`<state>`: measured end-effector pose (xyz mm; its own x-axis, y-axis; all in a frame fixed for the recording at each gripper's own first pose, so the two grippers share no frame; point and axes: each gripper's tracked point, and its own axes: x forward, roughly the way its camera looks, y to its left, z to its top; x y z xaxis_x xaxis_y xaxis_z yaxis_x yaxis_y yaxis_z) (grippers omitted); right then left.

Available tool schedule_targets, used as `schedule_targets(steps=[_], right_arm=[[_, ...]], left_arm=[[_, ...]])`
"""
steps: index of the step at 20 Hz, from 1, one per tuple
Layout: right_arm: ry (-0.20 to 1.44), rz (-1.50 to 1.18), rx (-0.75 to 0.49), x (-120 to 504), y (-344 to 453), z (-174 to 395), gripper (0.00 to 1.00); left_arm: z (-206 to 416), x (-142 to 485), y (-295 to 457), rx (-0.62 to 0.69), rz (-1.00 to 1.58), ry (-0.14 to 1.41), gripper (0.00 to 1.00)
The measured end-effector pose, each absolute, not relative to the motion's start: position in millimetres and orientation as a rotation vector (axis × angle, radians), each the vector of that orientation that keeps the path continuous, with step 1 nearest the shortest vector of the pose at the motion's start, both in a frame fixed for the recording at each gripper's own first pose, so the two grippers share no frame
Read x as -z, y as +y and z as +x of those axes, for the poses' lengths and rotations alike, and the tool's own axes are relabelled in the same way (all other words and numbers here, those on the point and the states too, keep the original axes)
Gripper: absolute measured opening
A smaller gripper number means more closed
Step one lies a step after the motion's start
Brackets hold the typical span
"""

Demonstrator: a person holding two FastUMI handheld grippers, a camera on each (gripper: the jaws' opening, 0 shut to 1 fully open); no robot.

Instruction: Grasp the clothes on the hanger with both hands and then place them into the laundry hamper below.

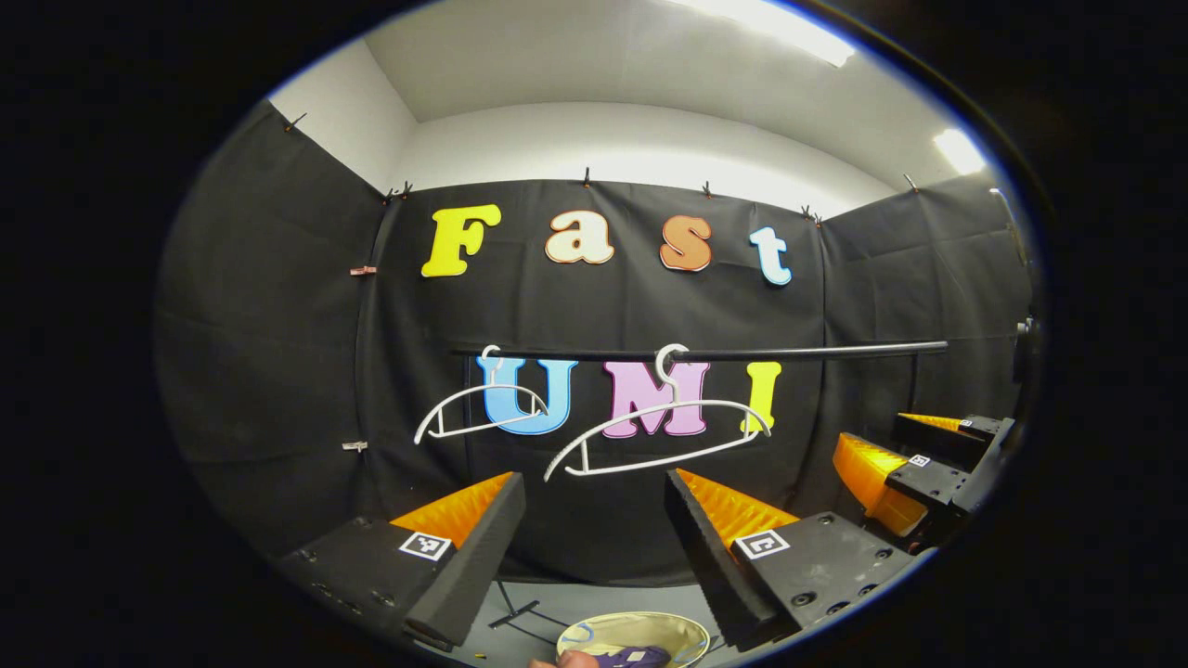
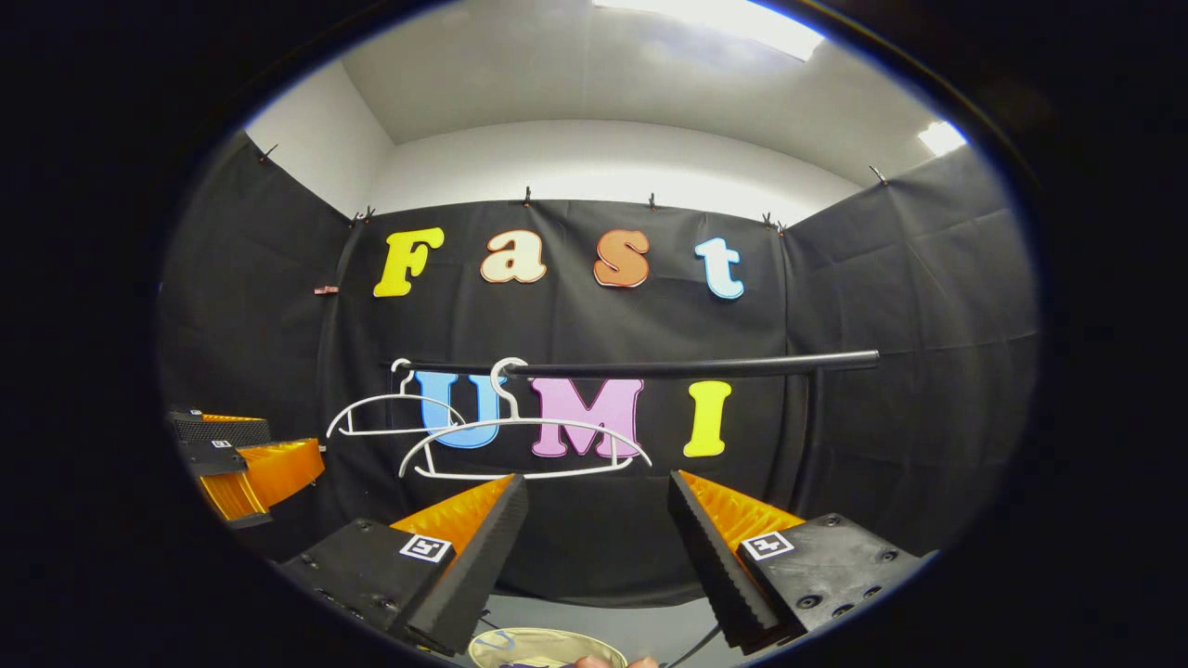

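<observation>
Black metal forms the clothes rail (image 1: 705, 353), running level across the booth at the centre of the left gripper view, with two bare white plastic hangers hooked over it. The larger hanger (image 1: 661, 434) hangs tilted near the middle; the smaller hanger (image 1: 481, 413) sits toward nine o'clock. At six o'clock, low between the fingers, the pale round laundry hamper (image 1: 594, 633) stands on the grey floor (image 1: 520, 631) with purple clothes (image 1: 631, 658) inside it. The left gripper (image 1: 594, 547) is spread wide with nothing between its orange-ribbed fingers. The right gripper (image 2: 594, 547) is likewise spread wide and empty, and in the left gripper view it shows at about four o'clock. A fingertip (image 1: 566, 660) peeks in at six o'clock beside the hamper rim.
</observation>
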<state>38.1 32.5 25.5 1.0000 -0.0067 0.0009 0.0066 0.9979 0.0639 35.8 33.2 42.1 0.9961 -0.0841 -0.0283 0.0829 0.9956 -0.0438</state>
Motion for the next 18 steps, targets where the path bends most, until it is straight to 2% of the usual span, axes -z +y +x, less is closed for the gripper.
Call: schedule_targets(steps=[18], right_arm=[[0.001, 0.051, 0.000, -26.3, 31.2, 39.7, 0.97]], left_arm=[[39.8, -38.9, 34.8, 0.076, -0.022, 0.039, 0.95]])
